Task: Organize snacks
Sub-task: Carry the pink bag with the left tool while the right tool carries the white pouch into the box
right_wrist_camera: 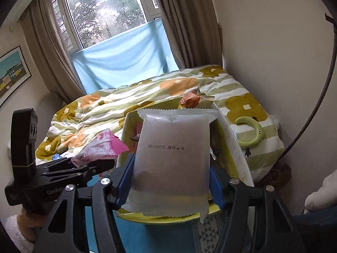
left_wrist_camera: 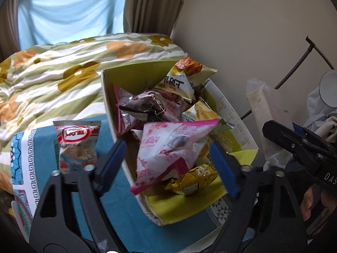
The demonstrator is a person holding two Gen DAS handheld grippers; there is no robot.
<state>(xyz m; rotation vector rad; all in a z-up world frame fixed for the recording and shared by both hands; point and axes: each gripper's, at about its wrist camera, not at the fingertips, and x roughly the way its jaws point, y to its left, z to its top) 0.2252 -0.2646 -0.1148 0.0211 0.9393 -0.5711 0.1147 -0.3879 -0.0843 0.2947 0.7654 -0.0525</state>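
- The left gripper (left_wrist_camera: 168, 160) stands spread wide over the snack box (left_wrist_camera: 109, 109), and the pink-edged packet (left_wrist_camera: 168, 147) hangs between its fingers with neither blue pad (left_wrist_camera: 111, 164) pressing on it. It looks loose in the air above the box's near end. Tilted as it is, it could catch the near rim and slide off onto the blue cloth (left_wrist_camera: 130, 221) beside the box rather than settle inside.
- The box is already heaped: the almond packet (left_wrist_camera: 187, 78) pokes above its far wall and the yellow packet (left_wrist_camera: 193, 179) lies at the near end. Another packet landing on the heap could roll off or nudge the top ones over the wall onto the bed (left_wrist_camera: 52, 73).
- The right gripper (right_wrist_camera: 171, 181) is closed on the frosted white packet (right_wrist_camera: 171, 154), its pads clamped on the lower sides, held upright just in front of the box. The grip sits low on a tall, soft packet, so it may flop or slip through when moved.
- Both grippers crowd the same box opening, so their bodies could knock together, or bump the light cardboard and shift it.
- The red-and-white packet (left_wrist_camera: 78, 145) stands outside the box, to its left, still unsorted; a sweeping arm could tip it.
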